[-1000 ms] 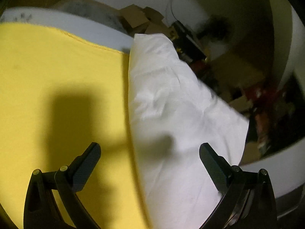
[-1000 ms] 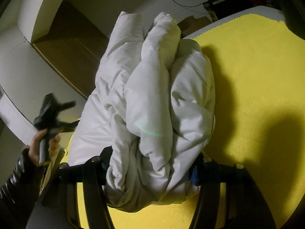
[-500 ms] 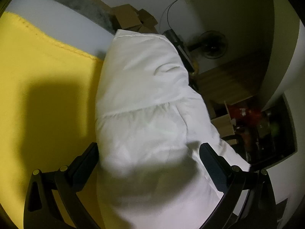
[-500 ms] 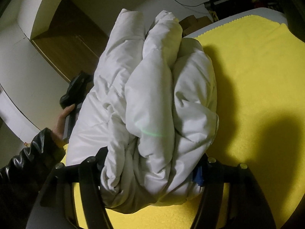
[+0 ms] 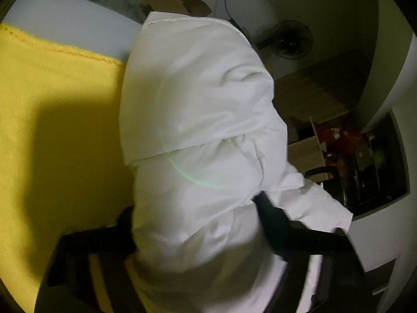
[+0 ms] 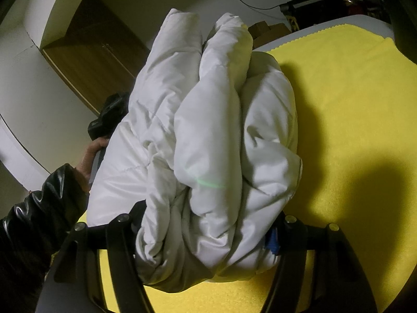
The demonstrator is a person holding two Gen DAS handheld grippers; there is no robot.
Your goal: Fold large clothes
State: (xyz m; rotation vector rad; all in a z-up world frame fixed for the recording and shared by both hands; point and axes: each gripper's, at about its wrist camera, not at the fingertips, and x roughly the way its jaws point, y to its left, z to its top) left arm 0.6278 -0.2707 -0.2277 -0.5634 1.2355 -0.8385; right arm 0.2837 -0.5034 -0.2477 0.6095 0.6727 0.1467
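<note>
A white padded jacket [image 5: 198, 99] lies bunched along the edge of a yellow cloth [image 5: 52, 130]. My left gripper [image 5: 198, 214] is closing. Its black fingers [image 5: 271, 214] dig into the jacket's puffy end from both sides. In the right wrist view the same jacket [image 6: 213, 120] is a thick rolled bundle on the yellow cloth [image 6: 351, 104]. My right gripper [image 6: 208, 224] is shut on the bundle's near end, which bulges between the fingers. At the bundle's far left side a person's hand [image 6: 91, 151] in a shiny black sleeve [image 6: 39, 208] holds the left gripper's body [image 6: 109, 114].
The yellow cloth covers a white mattress [image 5: 65, 20]. Past its edge stand cardboard boxes [image 5: 177, 0], a floor fan [image 5: 289, 39], a shelf with red items [image 5: 344, 140] and a wooden cabinet [image 6: 96, 52]. Bare yellow cloth stretches right of the bundle.
The left gripper came in over the jacket's end and its fingers closed from wide open onto the fabric. The right gripper kept still with its hold on the bundle.
</note>
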